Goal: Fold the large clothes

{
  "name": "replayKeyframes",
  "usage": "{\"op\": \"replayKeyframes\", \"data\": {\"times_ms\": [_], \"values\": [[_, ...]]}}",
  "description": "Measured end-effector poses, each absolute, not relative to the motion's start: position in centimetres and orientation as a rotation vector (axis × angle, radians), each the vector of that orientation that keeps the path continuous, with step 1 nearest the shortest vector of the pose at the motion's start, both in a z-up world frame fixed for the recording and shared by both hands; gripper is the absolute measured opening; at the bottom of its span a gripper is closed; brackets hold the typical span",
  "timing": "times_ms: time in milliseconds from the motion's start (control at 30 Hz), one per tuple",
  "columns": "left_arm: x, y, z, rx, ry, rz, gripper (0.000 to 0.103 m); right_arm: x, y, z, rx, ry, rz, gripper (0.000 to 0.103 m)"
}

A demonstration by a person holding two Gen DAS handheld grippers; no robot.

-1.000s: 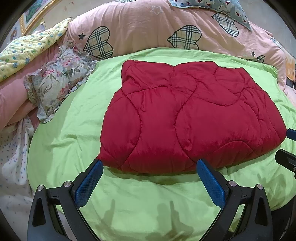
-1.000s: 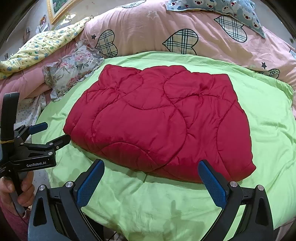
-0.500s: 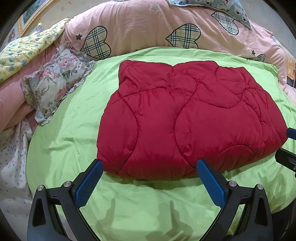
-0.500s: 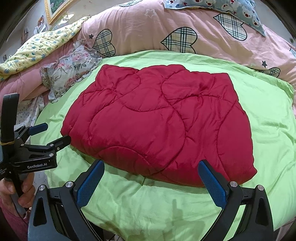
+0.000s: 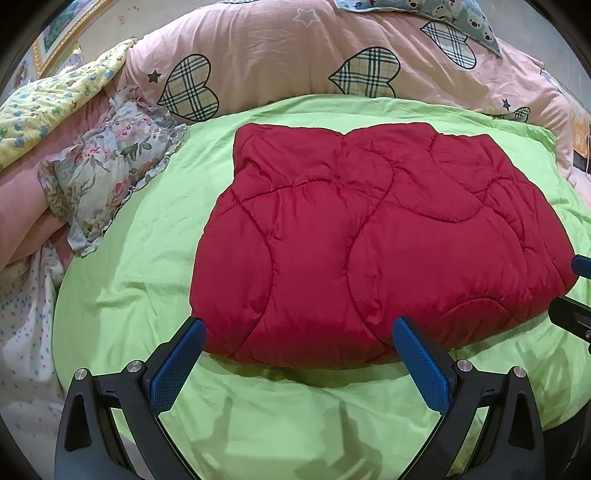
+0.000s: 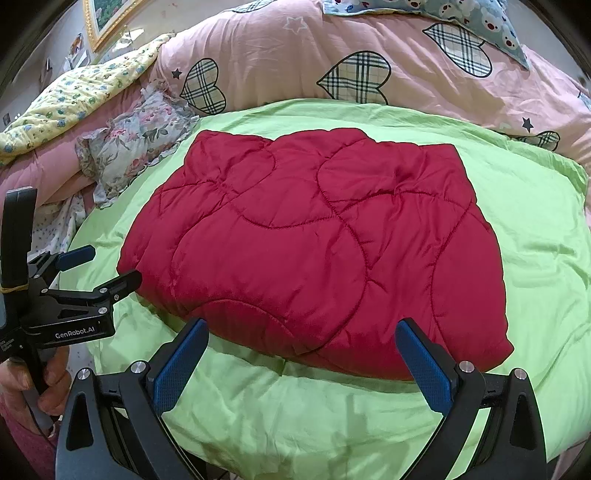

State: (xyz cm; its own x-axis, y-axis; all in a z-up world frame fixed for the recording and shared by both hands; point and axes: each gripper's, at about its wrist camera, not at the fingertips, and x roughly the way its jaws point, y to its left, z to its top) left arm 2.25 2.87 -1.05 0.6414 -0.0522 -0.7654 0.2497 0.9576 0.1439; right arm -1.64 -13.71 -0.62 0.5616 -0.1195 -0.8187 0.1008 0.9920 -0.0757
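Note:
A red quilted padded garment [image 5: 369, 243] lies folded into a thick rectangle on the green sheet [image 5: 140, 266]; it also shows in the right wrist view [image 6: 314, 251]. My left gripper [image 5: 295, 332] is open and empty, its fingertips at the garment's near left edge. My right gripper [image 6: 303, 332] is open and empty, at the garment's near right edge. The left gripper also shows from the side in the right wrist view [image 6: 107, 266], open, beside the garment's left corner.
A pink duvet with plaid hearts [image 5: 314, 48] is heaped behind the sheet. A floral pillow [image 5: 107, 170] and a yellow floral quilt [image 5: 51, 107] lie at the left. A blue bear-print pillow [image 6: 443, 11] sits at the back.
Both grippers have moved forward a little toward the garment's near edge, staying open. The garment has not moved.

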Motion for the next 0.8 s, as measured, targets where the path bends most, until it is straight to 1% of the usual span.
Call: {"op": "replayKeyframes", "data": {"times_ms": [800], "values": [[3.07, 2.72, -0.63, 0.236, 0.843, -0.185, 0.102, -0.70, -14.09, -0.17, -0.013, 0.963, -0.131, 0.102]]}}
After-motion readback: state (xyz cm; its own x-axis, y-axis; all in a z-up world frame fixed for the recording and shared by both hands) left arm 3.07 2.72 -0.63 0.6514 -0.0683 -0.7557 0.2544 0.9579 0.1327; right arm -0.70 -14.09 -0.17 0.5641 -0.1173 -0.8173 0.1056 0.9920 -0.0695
